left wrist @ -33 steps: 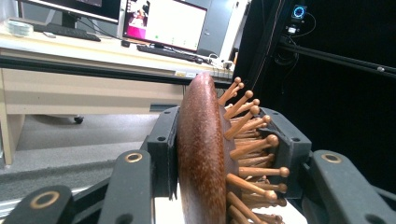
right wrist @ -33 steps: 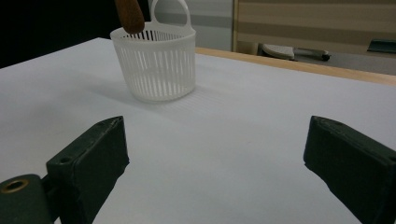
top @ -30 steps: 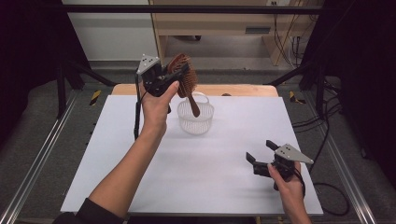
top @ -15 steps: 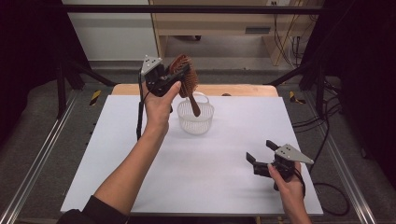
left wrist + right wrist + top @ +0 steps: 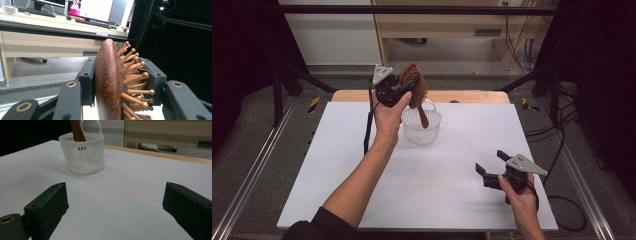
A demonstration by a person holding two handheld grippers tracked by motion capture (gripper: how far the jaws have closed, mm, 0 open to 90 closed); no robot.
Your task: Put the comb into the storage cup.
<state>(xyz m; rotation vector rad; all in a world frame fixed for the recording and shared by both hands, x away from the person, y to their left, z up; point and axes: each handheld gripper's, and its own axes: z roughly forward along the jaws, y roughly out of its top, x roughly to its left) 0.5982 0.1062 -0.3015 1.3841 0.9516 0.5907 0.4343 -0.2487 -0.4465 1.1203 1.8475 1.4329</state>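
Currently left gripper [image 5: 404, 90] clamped on head of brown wooden paddle hairbrush with peg bristles [image 5: 416, 86]: one jaw flat on smooth back, other jaw pressing into pegs [image 5: 132, 66]. Held raised at 12 o'clock of table, handle tip angled down inside small white slotted plastic basket [image 5: 421, 129]. Right gripper [image 5: 493, 167] parked at 5 o'clock on white table top [image 5: 337, 175], jaws spread wide, holding nothing. Risks, judged: peg-side contact uneven, so possible rotation or slip in grip. Light basket likely to tip or slide if handle levers against rim. Unbraced, with right gripper well apart. Top-heavy once released; possibly toppling basket toward 3 o'clock.
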